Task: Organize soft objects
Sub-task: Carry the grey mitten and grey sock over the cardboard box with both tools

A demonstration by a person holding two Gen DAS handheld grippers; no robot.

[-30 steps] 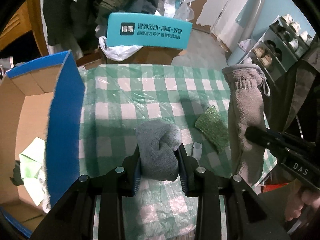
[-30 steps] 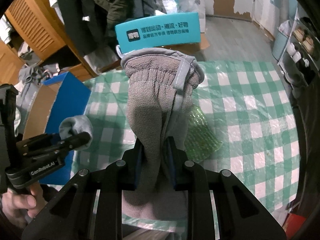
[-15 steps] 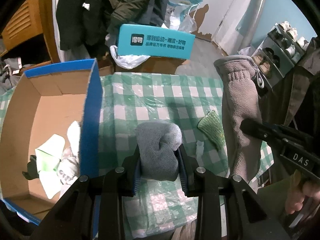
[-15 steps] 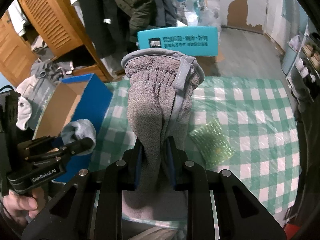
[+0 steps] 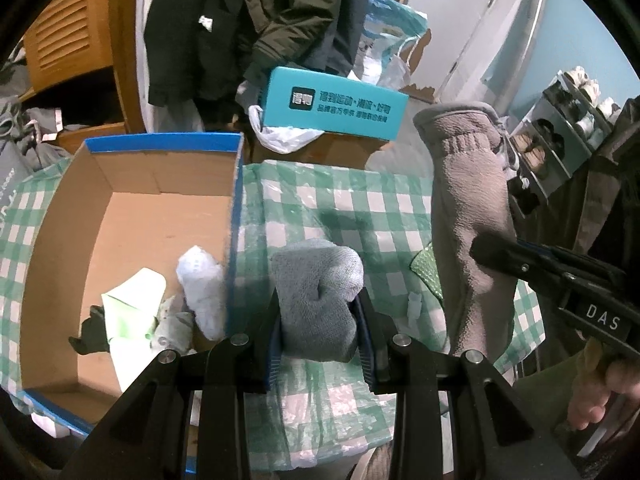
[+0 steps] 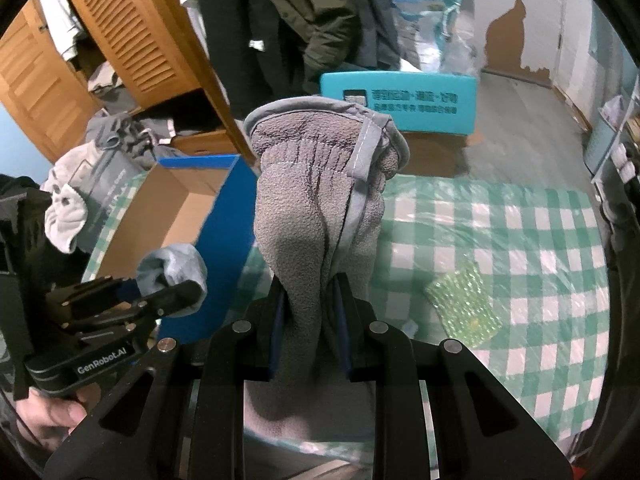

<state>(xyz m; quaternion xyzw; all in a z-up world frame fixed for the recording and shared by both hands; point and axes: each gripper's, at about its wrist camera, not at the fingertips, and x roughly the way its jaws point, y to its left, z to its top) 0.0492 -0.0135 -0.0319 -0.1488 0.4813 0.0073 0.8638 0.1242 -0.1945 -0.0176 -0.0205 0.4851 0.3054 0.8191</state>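
My left gripper (image 5: 320, 320) is shut on a rolled grey sock (image 5: 316, 288) and holds it above the green checked tablecloth (image 5: 360, 208), just right of the blue cardboard box (image 5: 236, 216). My right gripper (image 6: 308, 320) is shut on a brown-grey fleece glove (image 6: 316, 200) that stands upright between its fingers; the glove also shows in the left wrist view (image 5: 468, 216). The sock shows in the right wrist view (image 6: 172, 268), left of the glove. The box (image 6: 224, 232) is open and holds a white sock (image 5: 200, 288) and pale green cloth (image 5: 132, 300).
A green bubble-wrap piece (image 6: 464, 308) lies on the tablecloth at the right. A teal box (image 5: 332, 104) stands behind the table on a brown carton. Dark coats hang behind it. A wooden louvred cabinet (image 6: 132, 40) is at the left and a shoe rack (image 5: 560, 128) at the right.
Both grippers have risen and shifted left with their loads. The box interior and the items in it have come into the left wrist view.
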